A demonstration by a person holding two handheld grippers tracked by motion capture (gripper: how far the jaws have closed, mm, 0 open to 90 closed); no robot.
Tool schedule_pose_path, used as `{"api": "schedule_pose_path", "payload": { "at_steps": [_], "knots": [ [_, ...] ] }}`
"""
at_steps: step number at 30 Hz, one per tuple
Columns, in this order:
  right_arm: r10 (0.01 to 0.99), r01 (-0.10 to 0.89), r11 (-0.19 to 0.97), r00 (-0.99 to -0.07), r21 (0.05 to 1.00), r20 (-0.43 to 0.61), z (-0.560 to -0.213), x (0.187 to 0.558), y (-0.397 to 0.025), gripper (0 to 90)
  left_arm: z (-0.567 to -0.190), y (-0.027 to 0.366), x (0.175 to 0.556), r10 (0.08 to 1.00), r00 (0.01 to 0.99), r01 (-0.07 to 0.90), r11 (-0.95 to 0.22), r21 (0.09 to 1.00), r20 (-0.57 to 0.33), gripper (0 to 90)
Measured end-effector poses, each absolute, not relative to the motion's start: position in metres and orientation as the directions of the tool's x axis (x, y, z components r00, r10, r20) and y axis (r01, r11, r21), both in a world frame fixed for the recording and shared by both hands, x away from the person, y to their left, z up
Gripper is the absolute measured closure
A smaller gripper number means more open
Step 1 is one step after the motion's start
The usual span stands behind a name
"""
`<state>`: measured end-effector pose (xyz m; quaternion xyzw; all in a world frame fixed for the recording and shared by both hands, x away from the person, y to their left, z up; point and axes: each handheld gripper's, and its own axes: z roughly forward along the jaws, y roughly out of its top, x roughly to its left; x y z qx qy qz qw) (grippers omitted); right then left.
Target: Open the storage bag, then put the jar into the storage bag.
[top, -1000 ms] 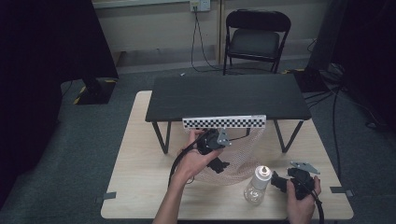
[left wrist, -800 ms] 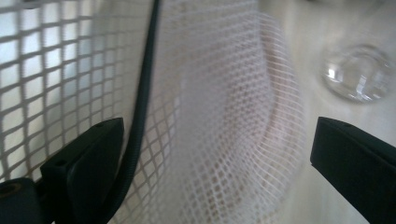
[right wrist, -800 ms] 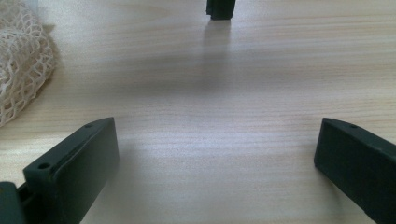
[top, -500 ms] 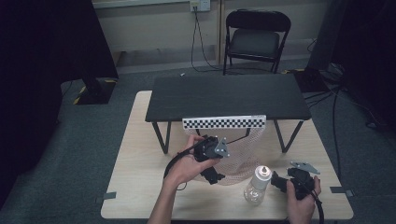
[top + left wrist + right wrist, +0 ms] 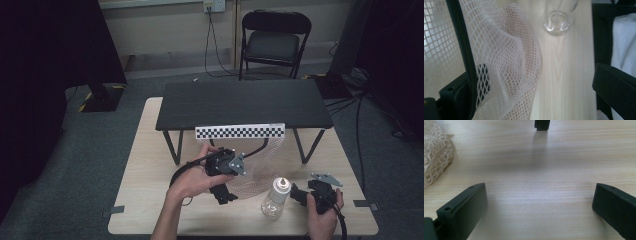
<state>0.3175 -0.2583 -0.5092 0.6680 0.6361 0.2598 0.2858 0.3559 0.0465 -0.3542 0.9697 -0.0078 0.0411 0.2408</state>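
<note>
While left claw (image 5: 226,192) gapes at mesh bag (image 5: 260,167), right claw (image 5: 295,194) released beside bottle (image 5: 276,198).

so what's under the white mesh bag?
The white mesh bag lies on the light wooden table; wood grain shows through it. Nothing visible inside it; folded parts hide the rest.

in the left gripper view the clear bottle (image 5: 559,21) ahead of the jaws is cut off by the top edge. the white net bag (image 5: 506,65) veils the left jaw, and whether that jaw touches it is unclear.
</note>
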Motion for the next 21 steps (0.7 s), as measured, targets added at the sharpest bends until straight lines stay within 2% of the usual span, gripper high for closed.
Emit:
{"api": "schedule_pose_path", "payload": {
  "at_steps": [7, 21],
  "knots": [
    [0.998, 0.701, -0.027, 0.055, 0.713, -0.017, -0.5092, 0.3174, -0.2583, 0.0, -0.3504, 0.0488, 0.3563, -0.027, 0.998, -0.048, -0.888, 0.457, 0.052, 0.8],
    [0.999, 0.703, -0.024, 0.047, 0.71, -0.013, -0.5087, 0.3196, -0.2583, 0.0, -0.3541, 0.0494, 0.3537, -0.01, 0.998, -0.037, -0.892, 0.451, 0.062, 0.4]
  ]
}}
